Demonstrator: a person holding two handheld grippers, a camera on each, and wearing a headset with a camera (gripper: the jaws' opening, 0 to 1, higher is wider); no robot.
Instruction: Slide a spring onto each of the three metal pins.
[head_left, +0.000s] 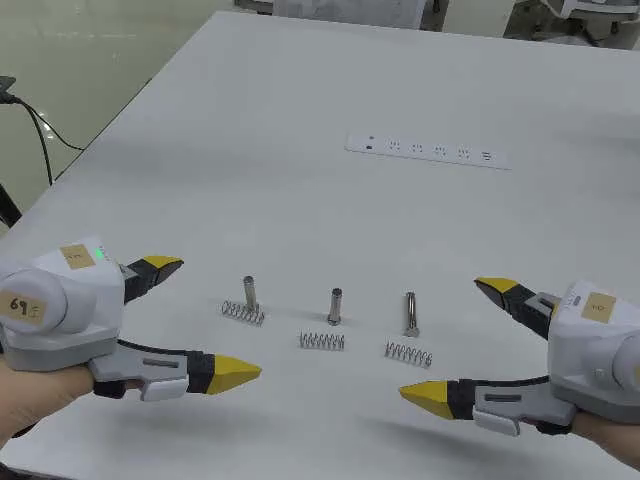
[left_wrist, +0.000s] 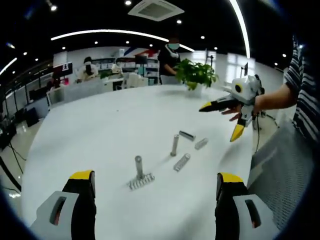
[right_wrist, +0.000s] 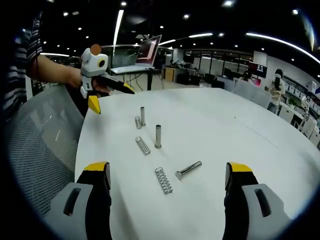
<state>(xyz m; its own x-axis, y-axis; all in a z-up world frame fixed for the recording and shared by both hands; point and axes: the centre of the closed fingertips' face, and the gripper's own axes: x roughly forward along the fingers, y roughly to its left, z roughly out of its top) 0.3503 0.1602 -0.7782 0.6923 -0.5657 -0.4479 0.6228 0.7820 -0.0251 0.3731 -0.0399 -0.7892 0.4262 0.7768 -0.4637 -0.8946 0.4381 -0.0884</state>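
- Left pin (head_left: 250, 293) and middle pin (head_left: 335, 305) stand upright on the table (head_left: 300, 120); the right pin (head_left: 410, 313) lies on its side, as the right gripper view shows
- Left spring (head_left: 243, 313), middle spring (head_left: 321, 341) and right spring (head_left: 408, 352) lie flat, each close beside its pin; none is threaded on
- I judge the task not begun: all three springs are yet to be fitted
- Left gripper (head_left: 212, 317) and right gripper (head_left: 447, 338) flank the row, jaws spread wide, holding nothing
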